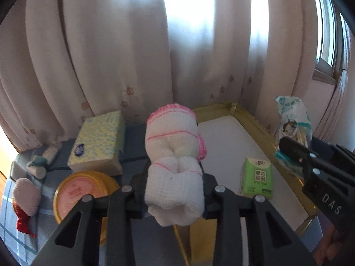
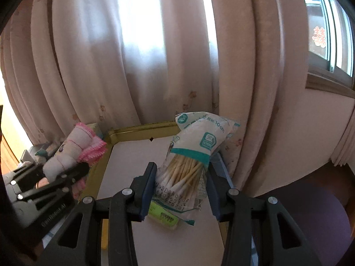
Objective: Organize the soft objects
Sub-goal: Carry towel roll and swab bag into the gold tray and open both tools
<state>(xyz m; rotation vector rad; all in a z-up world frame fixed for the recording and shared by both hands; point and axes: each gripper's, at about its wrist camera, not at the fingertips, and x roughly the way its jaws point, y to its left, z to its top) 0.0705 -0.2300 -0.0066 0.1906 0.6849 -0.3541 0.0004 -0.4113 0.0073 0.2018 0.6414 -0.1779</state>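
Observation:
My left gripper [image 1: 175,190] is shut on a rolled white towel with pink trim [image 1: 174,153] and holds it above the left edge of the gold-rimmed white tray [image 1: 250,119]. The towel also shows in the right wrist view [image 2: 73,150], at the left. My right gripper [image 2: 180,188] is shut on a bag of cotton swabs [image 2: 190,155] and holds it over the tray [image 2: 142,128]. The bag also shows in the left wrist view [image 1: 292,124], at the right. A green tissue pack [image 1: 257,178] lies on the tray.
Left of the tray are a yellow tissue box [image 1: 97,141], a round pink-lidded tin [image 1: 82,197], a pink puff with a red piece [image 1: 24,201] and small rolled cloths [image 1: 37,166]. Curtains [image 1: 133,44] hang close behind. A window [image 2: 326,33] is at right.

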